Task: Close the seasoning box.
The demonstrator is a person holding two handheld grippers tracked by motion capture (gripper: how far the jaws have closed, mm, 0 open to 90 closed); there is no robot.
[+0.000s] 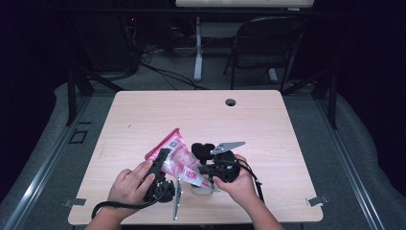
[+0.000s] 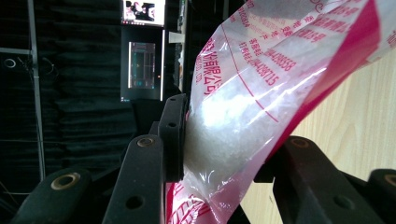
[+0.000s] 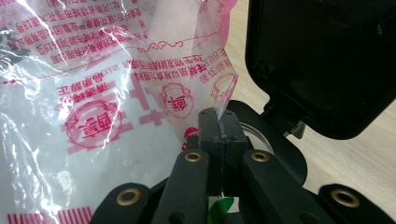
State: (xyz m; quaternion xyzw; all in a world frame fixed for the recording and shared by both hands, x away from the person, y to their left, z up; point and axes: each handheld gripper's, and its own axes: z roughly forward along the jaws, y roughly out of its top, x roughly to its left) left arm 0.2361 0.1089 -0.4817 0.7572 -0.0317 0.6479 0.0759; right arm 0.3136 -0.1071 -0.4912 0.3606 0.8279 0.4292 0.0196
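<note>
Desk (image 1: 268,120) from above first: we see both hands low at the near edge, and between them a clear plastic bag (image 1: 178,155) with red printing, its pink top corner pointing away from us toward the middle of the wood. The left tongs (image 1: 162,160) lie along the bag's near-left side, the right tongs (image 1: 205,168) come in at its lower right end, and just under that end sits what looks like a small clear jar (image 1: 202,188), though we can't make it out well. Over to the left gripper view, and here the bag (image 2: 252,107) bulges between the two black jaws, which are closed in on its body, squeezing white grainy contents. Now the right gripper view: the right tongs (image 3: 223,135) are pinched tight on a thin corner of the bag (image 3: 93,93), jaws meeting on the film, with a round glassy rim (image 3: 259,136) just behind them. By our reading, the bag is secured at both ends and tilted, corner over the container; whether that corner is open yet we can't tell, and the pouring itself looks to be ahead of us.
</note>
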